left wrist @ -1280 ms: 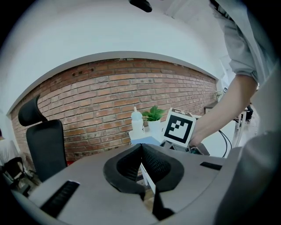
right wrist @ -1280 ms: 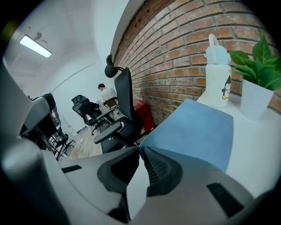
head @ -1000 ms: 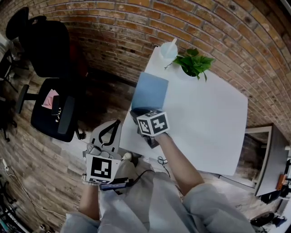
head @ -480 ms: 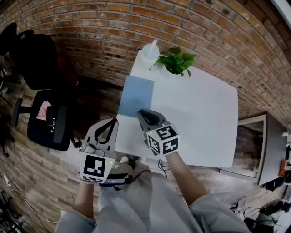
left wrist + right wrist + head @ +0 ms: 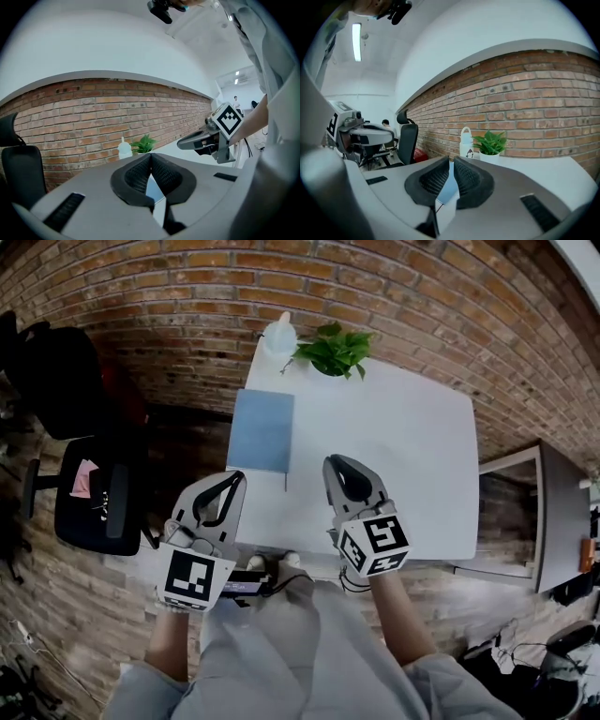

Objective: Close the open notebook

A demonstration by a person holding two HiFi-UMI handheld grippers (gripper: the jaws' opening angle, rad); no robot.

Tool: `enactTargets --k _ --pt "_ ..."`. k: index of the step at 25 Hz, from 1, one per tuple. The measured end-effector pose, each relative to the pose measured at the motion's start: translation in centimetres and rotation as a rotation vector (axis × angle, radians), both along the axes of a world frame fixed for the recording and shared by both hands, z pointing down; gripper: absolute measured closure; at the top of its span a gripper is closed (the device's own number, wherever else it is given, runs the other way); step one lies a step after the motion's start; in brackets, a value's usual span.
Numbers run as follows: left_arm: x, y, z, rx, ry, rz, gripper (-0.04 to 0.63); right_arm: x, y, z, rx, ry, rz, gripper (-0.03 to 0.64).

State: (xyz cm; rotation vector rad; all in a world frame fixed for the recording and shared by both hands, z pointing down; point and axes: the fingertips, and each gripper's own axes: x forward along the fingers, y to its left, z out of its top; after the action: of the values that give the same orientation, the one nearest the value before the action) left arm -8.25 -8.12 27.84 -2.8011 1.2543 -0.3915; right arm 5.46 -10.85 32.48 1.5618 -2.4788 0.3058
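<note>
The blue notebook point(image 5: 261, 430) lies closed and flat on the left part of the white table point(image 5: 403, 456). Both grippers hang in front of the table's near edge, apart from the notebook. My left gripper point(image 5: 231, 480) is shut with nothing in it; in its own view the left gripper point(image 5: 151, 154) has its pads meeting, with a strip of the notebook point(image 5: 155, 190) showing below them. My right gripper point(image 5: 341, 463) holds nothing. In its own view the right gripper point(image 5: 451, 161) shows a thin slit between the pads, with the blue cover point(image 5: 449, 190) beyond.
A potted plant point(image 5: 330, 348) and a white bottle point(image 5: 277, 334) stand at the table's far edge against the brick wall. A black office chair point(image 5: 89, 493) stands left of the table. A grey cabinet point(image 5: 534, 512) stands at the right.
The right gripper has pulled back from the notebook's near edge toward the person and risen. The left gripper has come up beside it. The notebook now lies flat.
</note>
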Motion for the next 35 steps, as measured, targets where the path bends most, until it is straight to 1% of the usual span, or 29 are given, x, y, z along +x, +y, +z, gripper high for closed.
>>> enactTargets --k 4,12,19,35 --pt "0.6 0.5 -0.9 0.007 0.015 0.019 0.577 1.6 1.9 -2.1 0.048 0.024 0.031 0.558" --pt "1.7 1.5 -1.5 0.016 0.012 0.057 0.577 3.1 4.9 -3.4 0.078 0.022 0.08 0.558" --pt "2.1 1.7 -1.9 0.018 0.012 0.064 0.577 3.0 5.4 -3.6 0.082 0.022 0.084 0.56" --pt "2.2 2.2 -1.8 0.024 0.014 0.056 0.577 2.2 5.8 -3.3 0.08 0.037 0.054 0.561"
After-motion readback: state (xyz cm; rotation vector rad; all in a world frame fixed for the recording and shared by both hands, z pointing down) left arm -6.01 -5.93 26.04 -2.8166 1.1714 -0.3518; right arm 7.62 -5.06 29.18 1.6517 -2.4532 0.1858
